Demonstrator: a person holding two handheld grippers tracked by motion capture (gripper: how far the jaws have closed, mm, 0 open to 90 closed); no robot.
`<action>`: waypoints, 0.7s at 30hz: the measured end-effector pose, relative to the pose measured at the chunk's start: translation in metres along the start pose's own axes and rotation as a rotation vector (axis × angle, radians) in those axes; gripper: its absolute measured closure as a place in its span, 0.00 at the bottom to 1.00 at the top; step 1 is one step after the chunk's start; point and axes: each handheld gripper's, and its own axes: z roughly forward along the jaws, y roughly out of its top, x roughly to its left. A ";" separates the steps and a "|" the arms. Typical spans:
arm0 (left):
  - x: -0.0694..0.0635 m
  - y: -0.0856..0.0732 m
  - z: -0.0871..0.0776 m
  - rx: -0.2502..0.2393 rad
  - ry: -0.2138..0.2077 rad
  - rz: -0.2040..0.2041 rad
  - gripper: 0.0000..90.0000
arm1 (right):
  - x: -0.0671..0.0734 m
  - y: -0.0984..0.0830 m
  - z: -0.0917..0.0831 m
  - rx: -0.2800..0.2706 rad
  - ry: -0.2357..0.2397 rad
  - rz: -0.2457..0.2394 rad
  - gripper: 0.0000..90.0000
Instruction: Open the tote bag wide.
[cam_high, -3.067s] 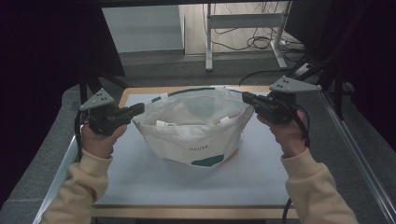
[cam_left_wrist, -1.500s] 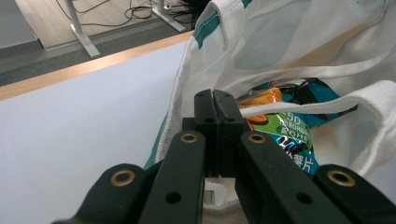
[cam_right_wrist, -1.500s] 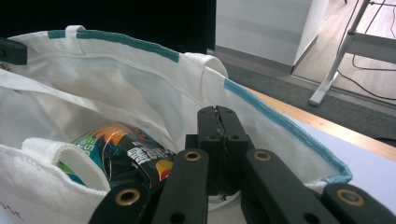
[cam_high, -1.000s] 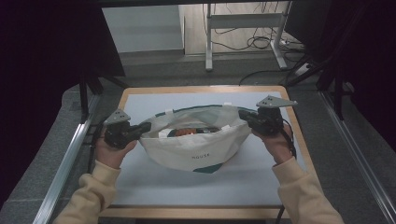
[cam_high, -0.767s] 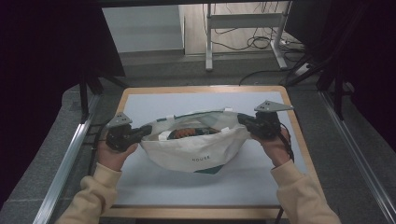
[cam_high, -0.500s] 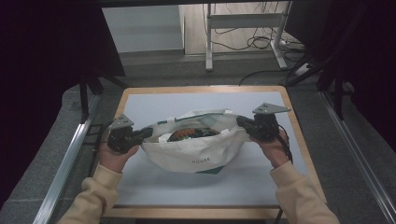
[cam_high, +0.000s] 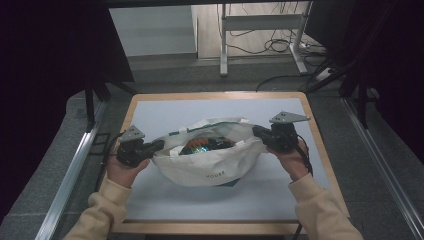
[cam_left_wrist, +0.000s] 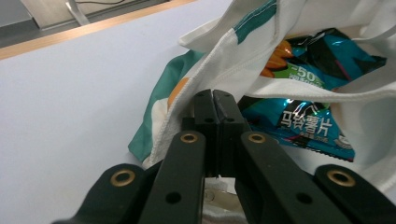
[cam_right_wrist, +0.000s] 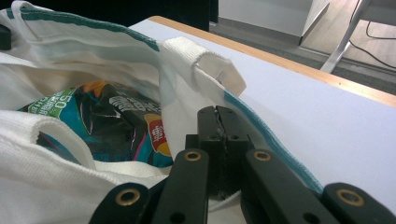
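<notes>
The right gripper (cam_right_wrist: 218, 114) has its two black jaws pressed together on the edge of a white cloth bag (cam_right_wrist: 187, 84) with a green stripe. Inside the bag lies a shiny blue snack packet (cam_right_wrist: 112, 121). The bag sits on a pale worktop (cam_right_wrist: 322, 112) with a wooden edge.

I had a pale blue mat (cam_high: 220, 107) covering the wood-edged table (cam_high: 215, 95). Behind it, a white desk frame (cam_high: 260, 22) stood on the floor with cables (cam_high: 280, 45) looped beneath. A metal rail (cam_high: 70, 175) ran along the table's left.
</notes>
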 end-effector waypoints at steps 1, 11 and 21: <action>0.000 0.000 0.000 0.000 0.000 0.000 1.00 | 0.000 -0.001 0.001 0.005 -0.001 -0.001 0.99; -0.001 -0.012 0.014 0.038 -0.007 -0.004 1.00 | -0.004 -0.018 0.010 0.024 0.006 0.031 0.99; -0.002 -0.023 0.025 0.066 -0.014 -0.007 1.00 | -0.005 -0.034 0.016 0.049 0.005 0.042 0.99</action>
